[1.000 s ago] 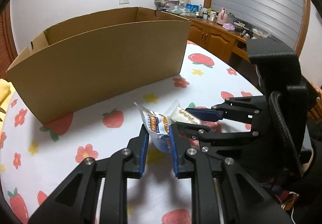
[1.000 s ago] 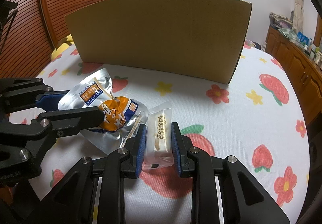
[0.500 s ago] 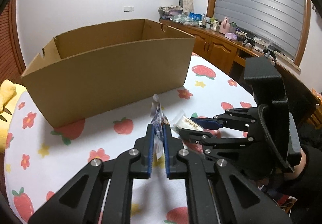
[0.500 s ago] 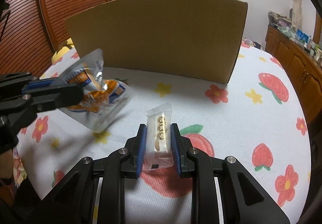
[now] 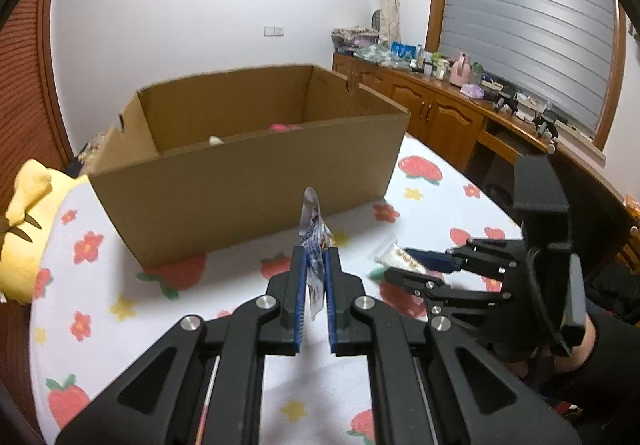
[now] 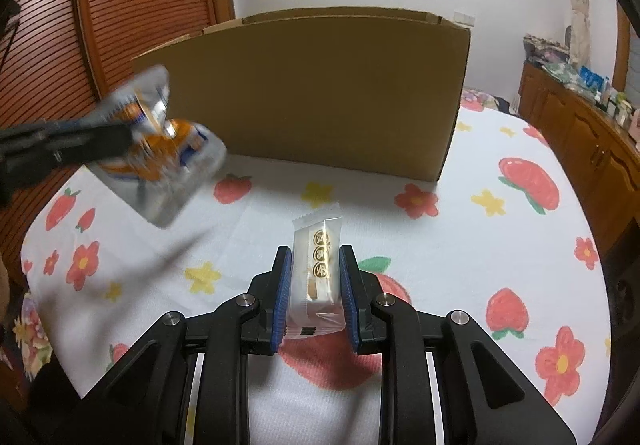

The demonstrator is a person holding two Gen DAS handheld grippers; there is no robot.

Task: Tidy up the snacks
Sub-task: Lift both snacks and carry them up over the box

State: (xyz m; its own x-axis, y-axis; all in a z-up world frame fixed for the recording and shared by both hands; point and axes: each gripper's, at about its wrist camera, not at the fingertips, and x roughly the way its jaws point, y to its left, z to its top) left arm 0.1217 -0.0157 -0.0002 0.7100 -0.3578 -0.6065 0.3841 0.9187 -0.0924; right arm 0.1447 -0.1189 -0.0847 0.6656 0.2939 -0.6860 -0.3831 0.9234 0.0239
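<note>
Left tongs (image 5: pixel 314 277) clamped on a crinkled silver foil snack pouch with orange and blue print (image 5: pixel 315 241), pads pinching it edge-on, held clear above the counter (image 5: pixel 180 309) draped in a white cloth with strawberries and flowers. Same pouch blurred at left in the right wrist view (image 6: pixel 160 149), in front of the open brown cardboard box (image 5: pixel 248 181). Right tongs (image 6: pixel 314 293) closed on a small white plastic-wrapped snack bar with three gold round marks (image 6: pixel 318 269), blue pads pressing both long sides, wrapper low over the cloth; touching it or not, cannot tell. Inside the box, something pink (image 5: pixel 284 127) and something pale (image 5: pixel 216 141) just above the near wall.
</note>
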